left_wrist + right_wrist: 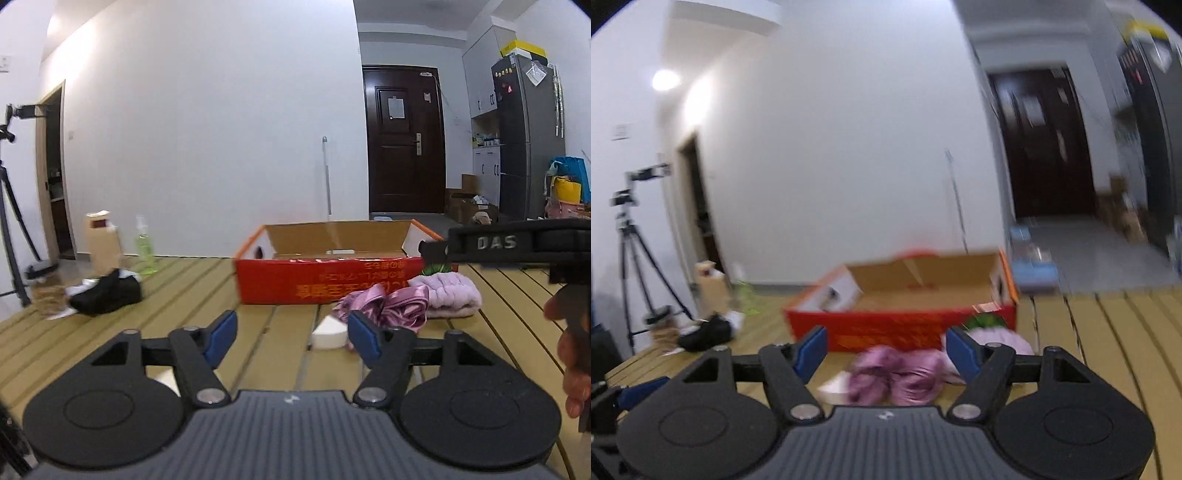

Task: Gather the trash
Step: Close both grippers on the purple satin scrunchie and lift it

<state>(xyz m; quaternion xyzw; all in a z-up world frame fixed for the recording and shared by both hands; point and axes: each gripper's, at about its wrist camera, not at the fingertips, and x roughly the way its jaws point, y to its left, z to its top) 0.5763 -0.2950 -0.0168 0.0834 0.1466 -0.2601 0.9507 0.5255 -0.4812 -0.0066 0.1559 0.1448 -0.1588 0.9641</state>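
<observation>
A slatted wooden table (184, 280) filled the near ground, and one open red cardboard box (328, 284) sat at its middle, long side across the view, seemingly the bin for the trash. One black bundle (107, 291) lay well apart at far left. Just in front of the box's right end lay one shiny purple crumpled wrapping (388, 304), touching one pale pink fuzzy cloth (450, 291) further right, with one small white wedge-shaped piece (328, 332) nearest of all. The left gripper (291, 332) stood open and empty, the white piece just ahead between its blue pads (221, 332). The right gripper (886, 354) also stood open and empty, the purple wrapping straight ahead; I judged it the nearer hand for that piece, the left for the wedge
</observation>
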